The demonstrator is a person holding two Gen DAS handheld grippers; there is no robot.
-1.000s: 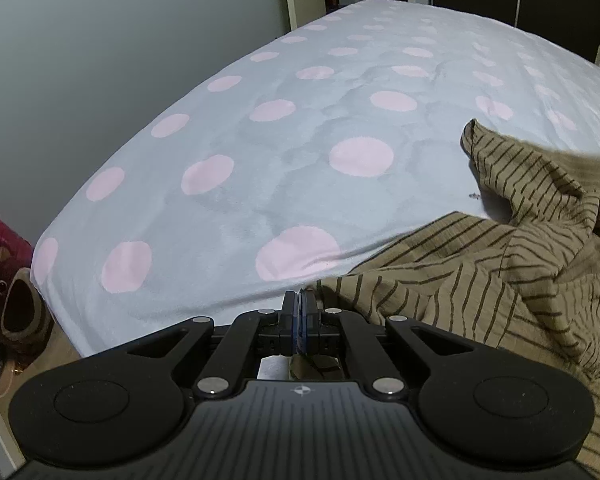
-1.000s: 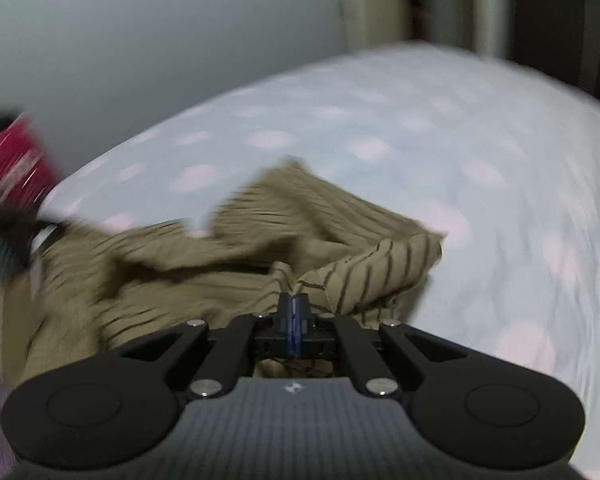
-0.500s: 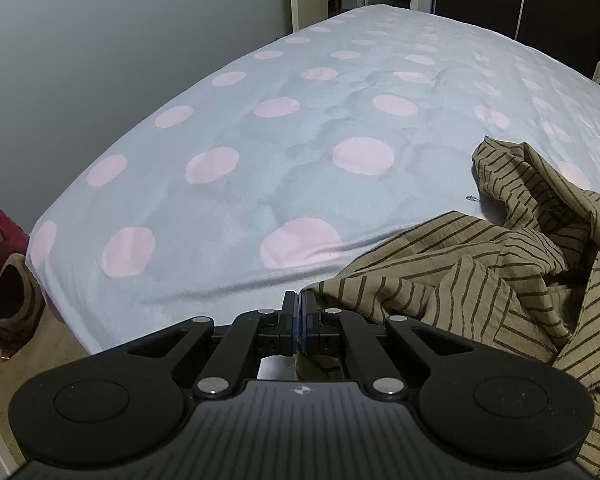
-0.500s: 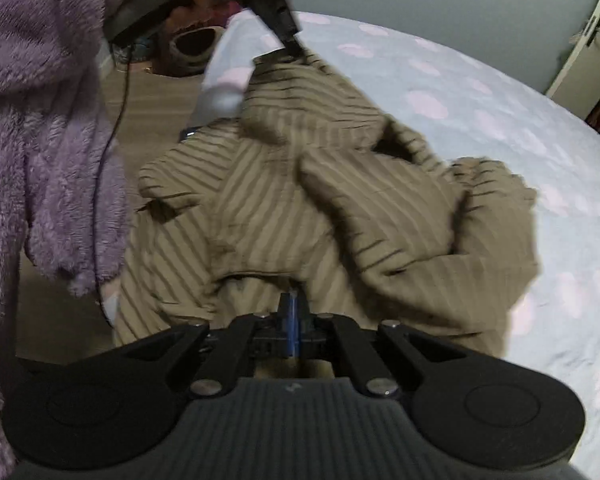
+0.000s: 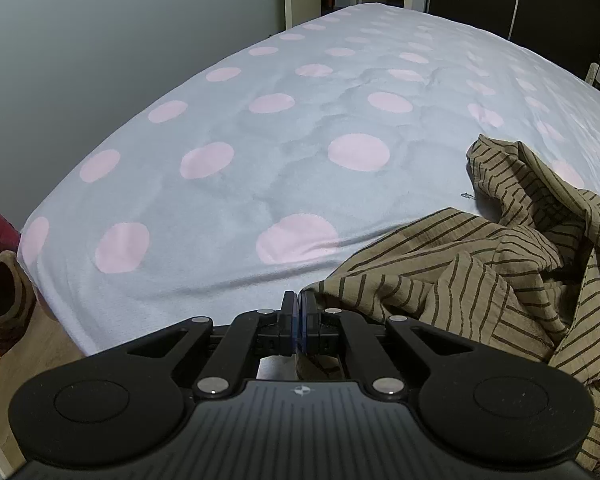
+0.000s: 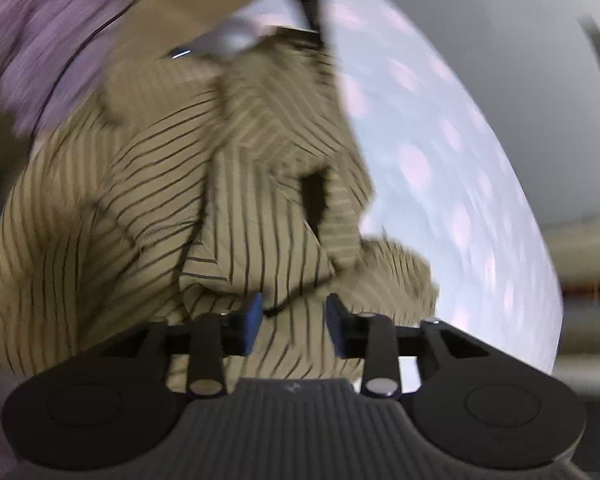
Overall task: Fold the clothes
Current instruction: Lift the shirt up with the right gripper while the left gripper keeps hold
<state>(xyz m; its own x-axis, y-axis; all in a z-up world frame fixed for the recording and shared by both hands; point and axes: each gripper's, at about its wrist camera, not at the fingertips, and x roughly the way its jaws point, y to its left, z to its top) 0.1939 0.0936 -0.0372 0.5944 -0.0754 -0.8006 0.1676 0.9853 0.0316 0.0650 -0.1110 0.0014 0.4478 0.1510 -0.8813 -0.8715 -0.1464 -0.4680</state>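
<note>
A tan garment with dark stripes (image 5: 480,272) lies crumpled on the near right part of the bed. My left gripper (image 5: 299,304) is shut on its near edge at the bed's front edge. In the right wrist view, which is blurred by motion, the same garment (image 6: 220,208) fills the middle. My right gripper (image 6: 294,308) is open, its blue pads apart, with a fold of the garment lying between them. The other gripper shows blurred at the top of that view (image 6: 312,8), holding the cloth's far edge.
The bed (image 5: 260,128) has a pale blue cover with pink dots. A grey wall stands on its left side. Wooden floor (image 5: 24,364) and a slipper (image 5: 0,292) lie at the left. A purple fleece sleeve (image 6: 40,40) shows at upper left.
My right gripper has opened and let go of the garment, and its view has swung round sharply. My left gripper stays shut on the edge and has drawn back slightly.
</note>
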